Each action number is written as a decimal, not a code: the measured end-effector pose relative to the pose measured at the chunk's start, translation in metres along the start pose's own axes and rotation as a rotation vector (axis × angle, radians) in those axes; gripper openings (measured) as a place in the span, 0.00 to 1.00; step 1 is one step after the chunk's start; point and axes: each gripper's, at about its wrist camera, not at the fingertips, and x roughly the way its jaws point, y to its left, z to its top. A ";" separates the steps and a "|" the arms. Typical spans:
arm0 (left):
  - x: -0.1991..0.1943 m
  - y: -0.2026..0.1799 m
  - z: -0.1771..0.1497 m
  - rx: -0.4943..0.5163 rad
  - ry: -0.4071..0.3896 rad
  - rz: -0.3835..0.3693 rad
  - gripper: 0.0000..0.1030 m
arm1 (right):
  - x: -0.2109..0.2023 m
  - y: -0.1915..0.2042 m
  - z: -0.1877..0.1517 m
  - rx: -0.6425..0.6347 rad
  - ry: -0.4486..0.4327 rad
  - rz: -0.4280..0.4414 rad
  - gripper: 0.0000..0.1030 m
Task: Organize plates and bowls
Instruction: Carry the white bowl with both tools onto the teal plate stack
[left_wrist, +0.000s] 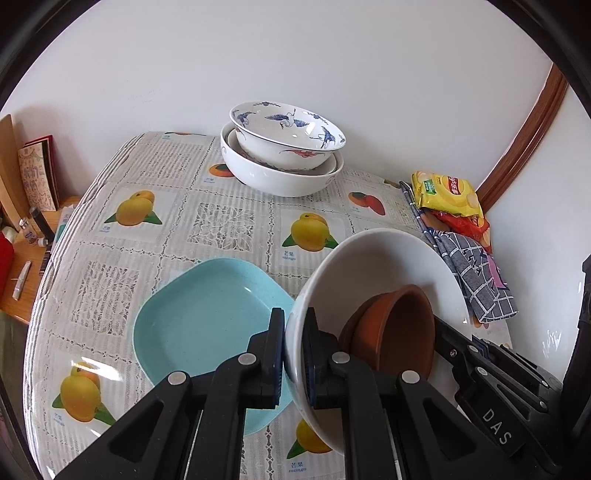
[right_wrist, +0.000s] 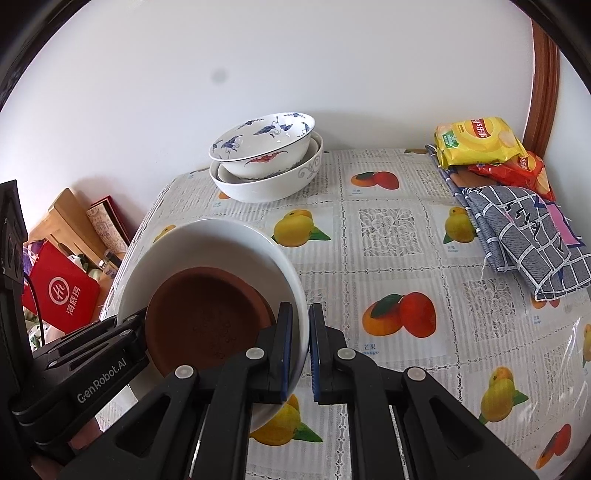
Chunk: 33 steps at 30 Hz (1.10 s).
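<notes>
A white bowl (left_wrist: 380, 258) with a small brown dish (left_wrist: 399, 328) inside is held tilted above the table by both grippers. My left gripper (left_wrist: 293, 350) is shut on its left rim. My right gripper (right_wrist: 301, 347) is shut on its right rim; the bowl (right_wrist: 207, 240) and the brown dish (right_wrist: 207, 314) show in the right wrist view. A light blue square plate (left_wrist: 199, 317) lies on the tablecloth below and left of the bowl. A stack of white bowls topped by a blue-patterned bowl (left_wrist: 284, 147) stands at the back by the wall; it also shows in the right wrist view (right_wrist: 266, 155).
Snack bags (right_wrist: 480, 144) and a folded checked cloth (right_wrist: 524, 236) lie at the table's right side. A wooden side table with boxes and small items (left_wrist: 22, 221) stands left of the table. A white wall runs behind.
</notes>
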 end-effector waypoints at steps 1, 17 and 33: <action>0.000 0.002 0.000 -0.003 0.000 0.001 0.09 | 0.001 0.001 0.000 -0.001 0.001 0.002 0.08; 0.002 0.024 -0.003 -0.032 0.006 0.018 0.09 | 0.015 0.020 -0.004 -0.026 0.022 0.013 0.08; 0.014 0.052 -0.005 -0.075 0.030 0.032 0.09 | 0.039 0.041 -0.009 -0.050 0.064 0.019 0.08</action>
